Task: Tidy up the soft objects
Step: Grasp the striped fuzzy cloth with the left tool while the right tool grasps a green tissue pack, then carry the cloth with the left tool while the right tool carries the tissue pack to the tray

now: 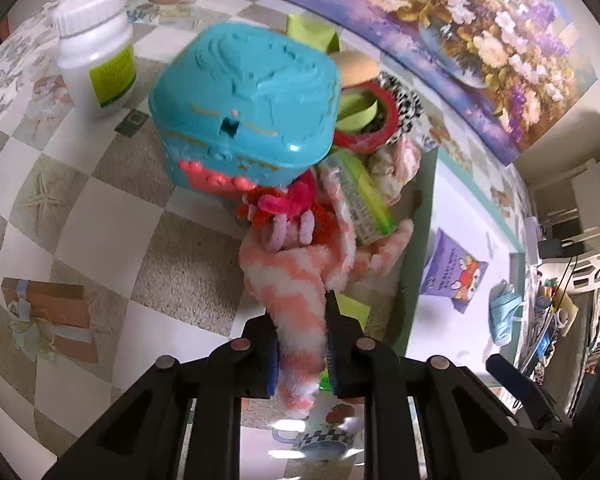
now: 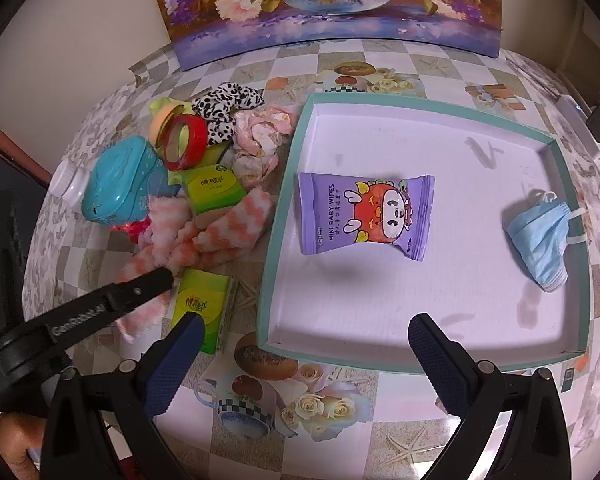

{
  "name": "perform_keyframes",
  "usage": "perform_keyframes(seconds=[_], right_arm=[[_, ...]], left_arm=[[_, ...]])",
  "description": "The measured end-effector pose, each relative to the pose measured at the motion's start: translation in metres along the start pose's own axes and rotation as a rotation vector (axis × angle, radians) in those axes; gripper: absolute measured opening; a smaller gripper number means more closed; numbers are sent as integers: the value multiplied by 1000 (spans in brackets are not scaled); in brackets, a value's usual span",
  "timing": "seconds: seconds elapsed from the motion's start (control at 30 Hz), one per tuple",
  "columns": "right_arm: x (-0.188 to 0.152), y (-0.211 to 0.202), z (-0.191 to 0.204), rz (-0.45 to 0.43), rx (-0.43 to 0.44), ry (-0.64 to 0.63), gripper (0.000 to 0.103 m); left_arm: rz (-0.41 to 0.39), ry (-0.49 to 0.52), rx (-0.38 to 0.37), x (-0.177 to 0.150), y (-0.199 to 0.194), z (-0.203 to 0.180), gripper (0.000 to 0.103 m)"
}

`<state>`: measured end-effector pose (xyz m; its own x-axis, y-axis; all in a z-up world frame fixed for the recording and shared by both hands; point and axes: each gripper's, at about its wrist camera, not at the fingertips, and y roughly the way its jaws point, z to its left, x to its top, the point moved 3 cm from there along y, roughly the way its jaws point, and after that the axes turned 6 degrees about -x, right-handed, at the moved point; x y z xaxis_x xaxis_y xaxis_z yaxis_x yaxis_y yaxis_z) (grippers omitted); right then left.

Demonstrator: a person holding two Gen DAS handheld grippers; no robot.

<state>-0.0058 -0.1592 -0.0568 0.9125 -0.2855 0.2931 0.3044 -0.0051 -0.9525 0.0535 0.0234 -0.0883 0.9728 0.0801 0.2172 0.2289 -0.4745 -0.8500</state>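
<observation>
On the left of the table (image 2: 340,412), your left hand-held gripper (image 1: 300,344) had its jaws clamped on one end of the pink-and-white fuzzy cloth (image 1: 296,280). The rest of that cloth trailed away into the pile, beside the teal plastic case (image 1: 244,120) and under a green tissue pack (image 1: 364,204). It looked light, limp and fluffy, so it would likely stretch and drag its neighbours rather than lift cleanly; a bite deeper into the bunched middle would probably carry it better than the tail end you had. The left tool reached in low from the near left, angled toward the pile.

A second green tissue pack (image 2: 204,304) lay just beside the gripped end, near the tray's left wall. Farther right, the shallow teal-rimmed tray (image 2: 276,216) already held a purple baby wipes pack (image 2: 364,216) and, well apart at its right side, a blue face mask (image 2: 540,240).

Your right hand-held gripper (image 2: 304,340) hovered over the near edge of the tray with its fingers spread wide apart, holding nothing, pointed toward the far side.
</observation>
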Motion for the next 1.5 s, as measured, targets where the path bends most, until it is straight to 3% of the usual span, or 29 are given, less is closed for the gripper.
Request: perform_keyframes(seconds=[0.33, 0.53, 1.03, 1.27, 1.4, 1.5], right_arm=[[3, -3, 12, -20, 51, -25, 103], [3, 0, 38, -29, 92, -86, 101], [-16, 30, 96, 54, 92, -268, 82], [-24, 50, 106, 102, 42, -309, 68], [-28, 61, 106, 121, 15, -318, 52], [-29, 65, 106, 122, 1, -324, 51]], left_arm=[[-95, 2, -13, 0, -31, 2, 18], [-138, -51, -22, 1, -41, 20, 16], [-171, -153, 17, 4, -46, 62, 15], [-135, -179, 43, 4, -35, 73, 15], [-116, -178, 55, 4, -29, 74, 15], [-102, -179, 61, 4, -25, 75, 15]])
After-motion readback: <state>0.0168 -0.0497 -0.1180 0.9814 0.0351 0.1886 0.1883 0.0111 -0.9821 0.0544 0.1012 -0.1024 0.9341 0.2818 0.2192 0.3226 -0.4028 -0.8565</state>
